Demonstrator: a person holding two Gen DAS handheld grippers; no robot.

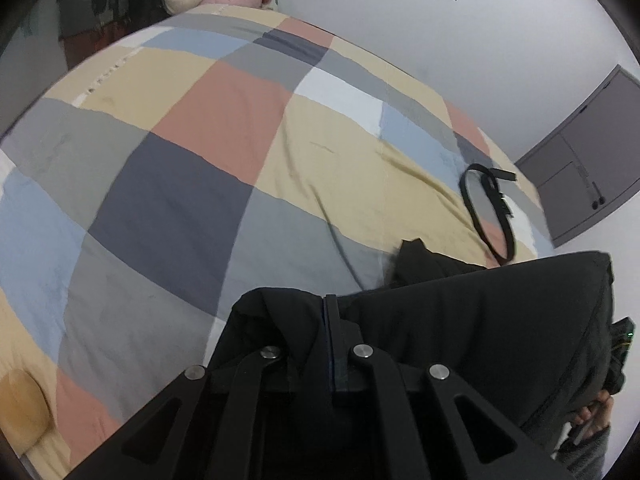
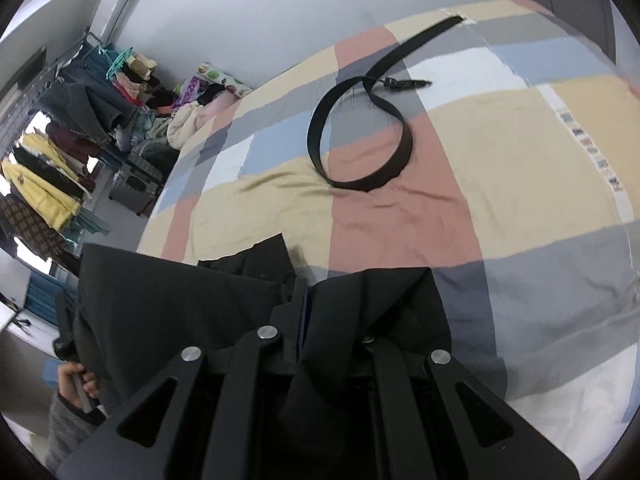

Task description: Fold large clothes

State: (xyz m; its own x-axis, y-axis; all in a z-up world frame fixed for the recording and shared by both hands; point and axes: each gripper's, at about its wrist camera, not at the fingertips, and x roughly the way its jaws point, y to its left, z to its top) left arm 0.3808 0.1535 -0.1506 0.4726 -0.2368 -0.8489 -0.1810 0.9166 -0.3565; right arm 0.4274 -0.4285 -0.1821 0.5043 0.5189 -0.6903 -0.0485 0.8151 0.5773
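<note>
Across most of both views spreads one bed w/ a patchwork cover of tan, salmon, grey, navy, pale-blue & white squares (image 1: 224,128); its far edge meets a plain white wall (image 1: 460,60), and lots of open cover lies ahead of both grippers. Left-wrist view: grey cabinet (image 1: 584,156) stands past the bed's right edge. Right-wrist view: a crowded clothes rack w/ hanging garments (image 2: 52,168) stands well off the bed's left edge, and a heap of soft items (image 2: 188,120) sits at the far corner. One large black garment (image 1: 472,328) hangs between the two grippers at the near edge, its lower part touching the cover. One black strap-like belt (image 2: 360,136) lies looped on the cover, apart from the garment, beyond it. Two grippers: left gripper (image 1: 331,308) has its jaws pinched tight on the garment's fabric; right gripper (image 2: 301,292) likewise clamped on the cloth, which drapes over its fingers. One hand (image 2: 76,384) grips a handle at the right-wrist view's lower left; another hand (image 1: 596,416) shows at the left-wrist view's lower right.
</note>
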